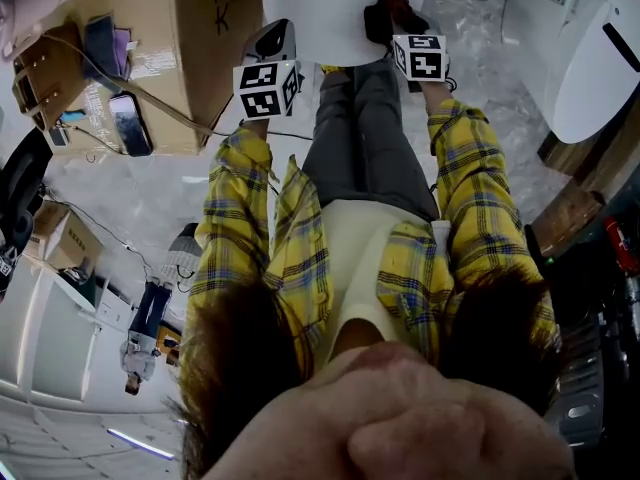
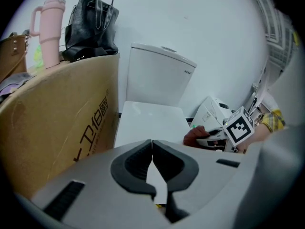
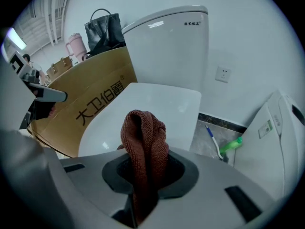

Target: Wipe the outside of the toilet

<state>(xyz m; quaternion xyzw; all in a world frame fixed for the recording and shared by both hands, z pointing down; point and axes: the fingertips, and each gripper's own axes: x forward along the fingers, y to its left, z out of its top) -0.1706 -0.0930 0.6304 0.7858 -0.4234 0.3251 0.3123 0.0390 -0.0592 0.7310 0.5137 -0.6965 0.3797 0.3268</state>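
White wall (image 3: 248,32) and grey marbled floor (image 3: 209,142) frame a white ceramic toilet (image 3: 157,104) with its lid down and its cistern (image 3: 171,51) against the wall. Tight against one side of the toilet stands one large brown cardboard box (image 2: 62,118) printed with dark characters, walling off that flank; what it holds cannot be seen. Three things sit on top of it: a pink handled tumbler (image 2: 50,27), a black leather handbag (image 2: 93,27) and a tan studded bag (image 2: 9,56). On the toilet's other side, a green-ended brush (image 3: 232,144) lies on the floor beside a second white fixture (image 3: 276,142), and a single wall socket (image 3: 222,73) sits above.

Two grippers are held above the closed lid. The right gripper (image 3: 145,175) is clamped on one rust-brown terry cloth (image 3: 143,142), which bunches up above its jaws. The left gripper (image 2: 152,168) has its jaws together at the tips — nothing between them.
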